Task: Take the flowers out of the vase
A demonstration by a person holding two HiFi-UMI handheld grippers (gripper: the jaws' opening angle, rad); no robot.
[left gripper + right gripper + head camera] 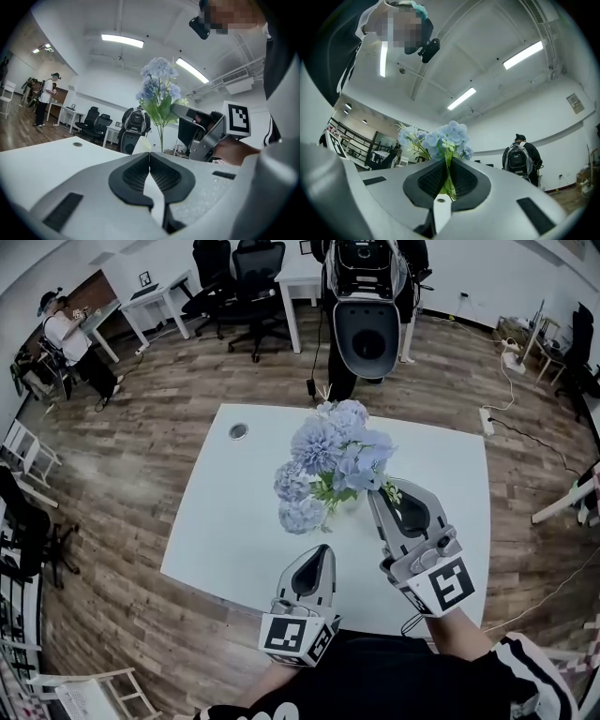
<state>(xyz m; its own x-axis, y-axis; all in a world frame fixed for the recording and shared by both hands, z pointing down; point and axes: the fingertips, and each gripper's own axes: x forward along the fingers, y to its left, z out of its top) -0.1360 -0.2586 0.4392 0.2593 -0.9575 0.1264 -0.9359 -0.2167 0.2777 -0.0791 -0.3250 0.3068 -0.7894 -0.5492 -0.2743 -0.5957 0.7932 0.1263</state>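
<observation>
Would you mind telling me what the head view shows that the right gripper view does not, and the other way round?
Only the head view shows the white table, its cable hole and the left gripper. Only the right gripper view shows the flower stems pinched between shut jaws, and the ceiling lights. Both show the blue flowers and the right gripper.

I'm seeing a white table [234,549] standing on wood-plank floor [141,456], a round cable port [238,431] sitting near its far left corner
</observation>
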